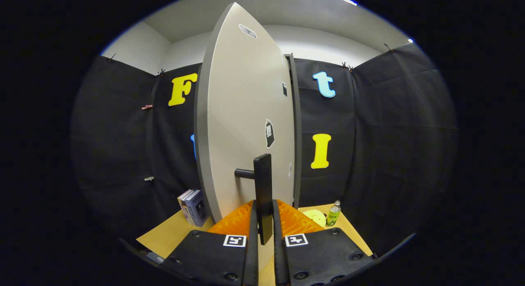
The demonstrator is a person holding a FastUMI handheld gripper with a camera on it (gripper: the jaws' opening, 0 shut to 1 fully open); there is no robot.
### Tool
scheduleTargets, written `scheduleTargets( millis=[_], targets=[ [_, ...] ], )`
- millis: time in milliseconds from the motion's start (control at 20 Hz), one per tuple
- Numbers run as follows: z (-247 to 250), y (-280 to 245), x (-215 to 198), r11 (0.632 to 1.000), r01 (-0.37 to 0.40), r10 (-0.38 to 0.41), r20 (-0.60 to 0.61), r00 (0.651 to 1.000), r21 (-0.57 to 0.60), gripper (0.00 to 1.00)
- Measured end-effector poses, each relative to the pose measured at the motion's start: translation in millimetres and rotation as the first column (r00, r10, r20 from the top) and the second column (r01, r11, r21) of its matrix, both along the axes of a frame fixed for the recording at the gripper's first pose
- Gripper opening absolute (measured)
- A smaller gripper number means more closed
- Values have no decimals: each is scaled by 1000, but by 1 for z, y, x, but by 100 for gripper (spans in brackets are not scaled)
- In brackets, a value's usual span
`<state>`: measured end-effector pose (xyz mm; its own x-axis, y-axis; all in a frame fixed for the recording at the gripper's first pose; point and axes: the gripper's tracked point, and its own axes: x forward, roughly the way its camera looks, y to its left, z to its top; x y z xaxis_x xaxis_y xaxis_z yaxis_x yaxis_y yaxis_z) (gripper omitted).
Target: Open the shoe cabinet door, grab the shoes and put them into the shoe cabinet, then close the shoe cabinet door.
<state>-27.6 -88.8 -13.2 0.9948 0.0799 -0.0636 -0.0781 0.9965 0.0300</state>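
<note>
Hand-held gripper (264, 214): fingers drawn narrow, clamped from both sides on the lower part of the upright black door handle (263, 183). Handle: a flat vertical bar, joined by a short peg to the cabinet door (246, 126). Door: pale panel with dark edge, swung partly open, several small stickers on its face. Wooden surface (164, 236): carries the cabinet. To the left of the door, a few upright books (192, 207). To the right, a yellow round object (316, 216) and beside it a small green-labelled bottle (333, 214). Shoes: location cannot be told.
</note>
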Motion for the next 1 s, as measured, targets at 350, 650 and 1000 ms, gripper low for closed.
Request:
scheduleTargets(
  millis=[350, 650, 1000],
  targets=[
    [18, -51, -34, 991, 127, -125, 53, 991, -38, 20],
    [12, -81, -70, 980, 192, -190, 56, 980, -42, 19],
    [-21, -44, -75, 991, 128, -129, -10, 992, -49, 19]
  ],
)
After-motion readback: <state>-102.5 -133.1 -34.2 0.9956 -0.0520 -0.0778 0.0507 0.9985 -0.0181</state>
